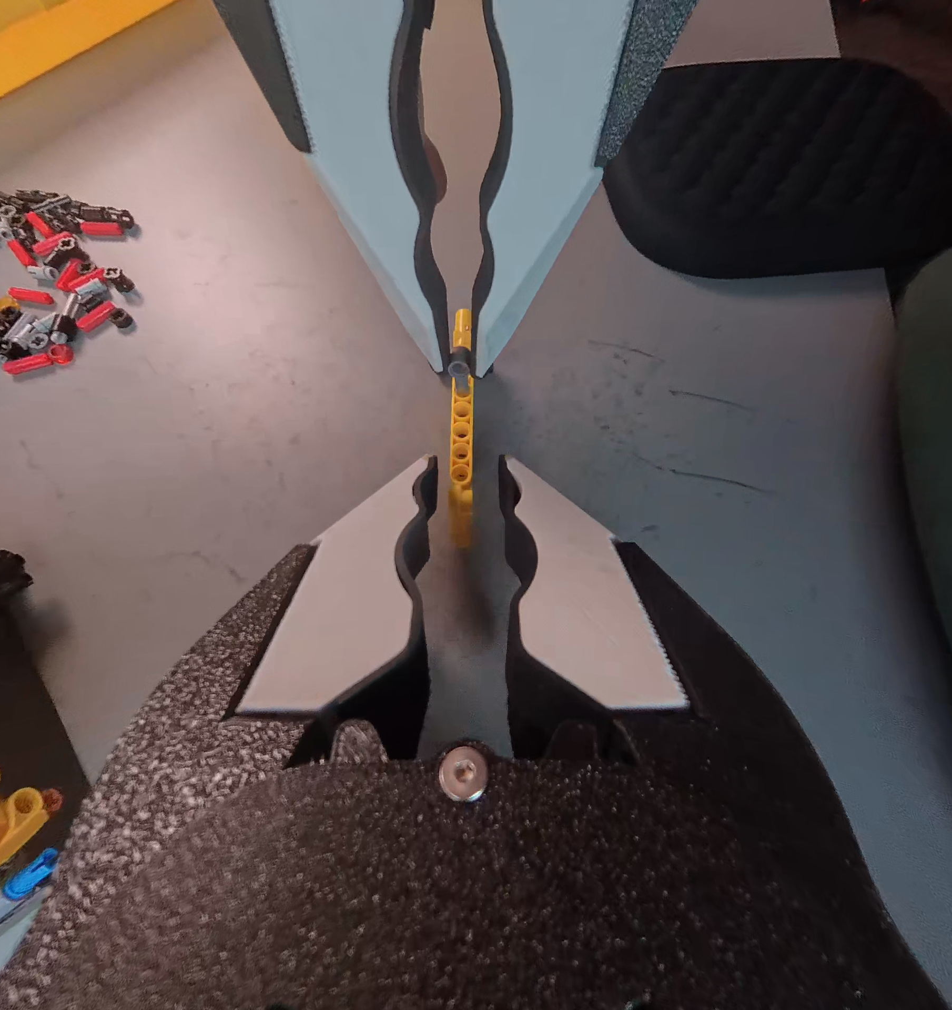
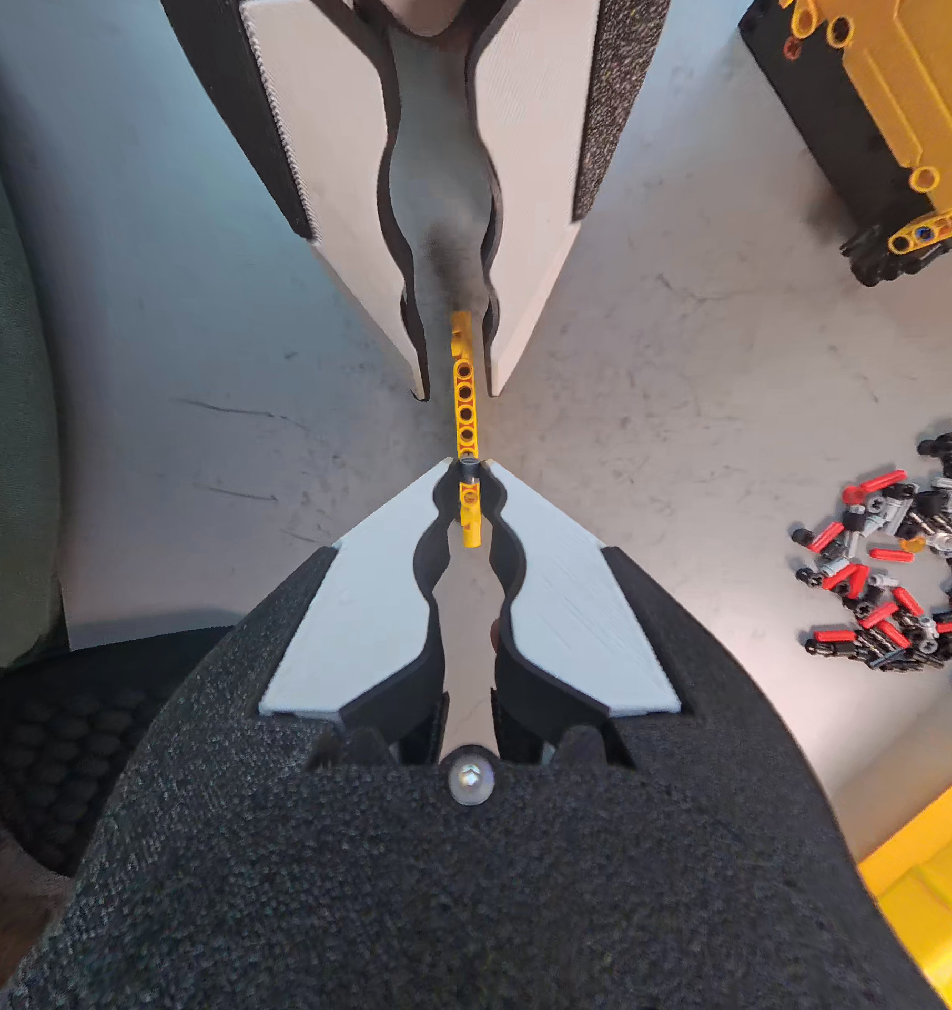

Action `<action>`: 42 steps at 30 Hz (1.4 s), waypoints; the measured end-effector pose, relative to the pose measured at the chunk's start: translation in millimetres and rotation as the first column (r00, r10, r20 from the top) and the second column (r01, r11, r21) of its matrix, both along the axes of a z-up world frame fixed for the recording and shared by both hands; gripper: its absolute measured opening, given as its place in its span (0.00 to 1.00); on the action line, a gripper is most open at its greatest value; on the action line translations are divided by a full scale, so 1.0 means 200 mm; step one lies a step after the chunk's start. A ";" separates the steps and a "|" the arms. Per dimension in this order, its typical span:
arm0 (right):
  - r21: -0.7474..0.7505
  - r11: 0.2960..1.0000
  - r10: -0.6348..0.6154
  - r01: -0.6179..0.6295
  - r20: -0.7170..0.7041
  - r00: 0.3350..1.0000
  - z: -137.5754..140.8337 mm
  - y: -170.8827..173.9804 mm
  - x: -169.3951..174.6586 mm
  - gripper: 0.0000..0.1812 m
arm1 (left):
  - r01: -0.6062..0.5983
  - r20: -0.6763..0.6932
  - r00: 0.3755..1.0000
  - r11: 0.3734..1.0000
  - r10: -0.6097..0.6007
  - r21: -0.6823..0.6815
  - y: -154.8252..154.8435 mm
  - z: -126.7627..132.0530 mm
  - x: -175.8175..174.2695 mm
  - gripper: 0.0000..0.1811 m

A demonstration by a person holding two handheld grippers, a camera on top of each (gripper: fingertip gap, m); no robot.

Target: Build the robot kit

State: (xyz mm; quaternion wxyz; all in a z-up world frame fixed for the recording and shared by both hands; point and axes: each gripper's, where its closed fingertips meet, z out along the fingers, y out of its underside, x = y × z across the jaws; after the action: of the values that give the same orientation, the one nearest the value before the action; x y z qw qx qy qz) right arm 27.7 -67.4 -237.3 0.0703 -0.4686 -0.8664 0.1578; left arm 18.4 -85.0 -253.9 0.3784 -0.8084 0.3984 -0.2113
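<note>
Grey desk (image 1: 189, 437), marked w/ scuffs. The left gripper (image 1: 467, 462) is only a bit open. A yellow beam (image 1: 461, 432) sits between its fingers w/ small gaps both sides. The right gripper (image 2: 465, 464) faces it & pinches a grey pin (image 2: 468, 470) stuck in the beam's other end. A pile of small parts (image 2: 900, 563) (red, black, grey) lies well apart. A yellow & black model (image 2: 900, 120) and a yellow box (image 2: 933, 902) sit further out. A black chair seat (image 1: 791, 164) is past the desk edge.

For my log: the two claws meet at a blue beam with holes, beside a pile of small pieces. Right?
No: the beam is yellow, not blue, as the right wrist view shows. The left claw and right claw do meet at it, beside the pile of small pieces.
</note>
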 end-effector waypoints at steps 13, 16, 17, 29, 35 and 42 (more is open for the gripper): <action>0.078 0.993 0.086 -0.088 0.028 0.996 -0.02 -0.05 -0.02 0.03 | -0.017 -0.021 1.000 1.000 0.016 -0.016 0.01 -0.02 0.01 0.04; -0.001 1.000 0.018 -0.018 -0.054 0.998 0.00 -0.03 -0.04 0.03 | -0.020 -0.016 1.000 1.000 0.019 -0.022 0.01 -0.02 0.00 0.04; -0.047 0.999 -0.021 0.017 -0.095 0.995 0.01 -0.03 -0.05 0.03 | -0.019 -0.015 1.000 1.000 0.018 -0.024 0.01 -0.02 0.00 0.04; -0.454 0.877 -0.325 0.157 -0.322 0.889 0.02 -0.01 -0.03 0.03 | -0.028 -0.008 1.000 0.999 0.028 -0.032 0.01 -0.02 -0.01 0.04; -0.477 0.872 -0.311 0.113 -0.360 0.879 0.02 -0.02 -0.04 0.04 | -0.028 -0.007 1.000 0.999 0.028 -0.034 0.01 -0.02 -0.01 0.04; -0.395 0.918 -0.205 0.028 -0.414 0.887 0.01 -0.01 -0.04 0.03 | -0.024 -0.003 1.000 0.999 0.024 -0.041 0.01 -0.02 -0.01 0.04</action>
State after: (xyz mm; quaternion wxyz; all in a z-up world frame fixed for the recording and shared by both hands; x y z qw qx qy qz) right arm 20.2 -69.0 -234.8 0.1853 -0.4763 -0.7497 0.4204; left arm 17.0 -83.7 -258.1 0.3636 -0.8210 0.3845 -0.2140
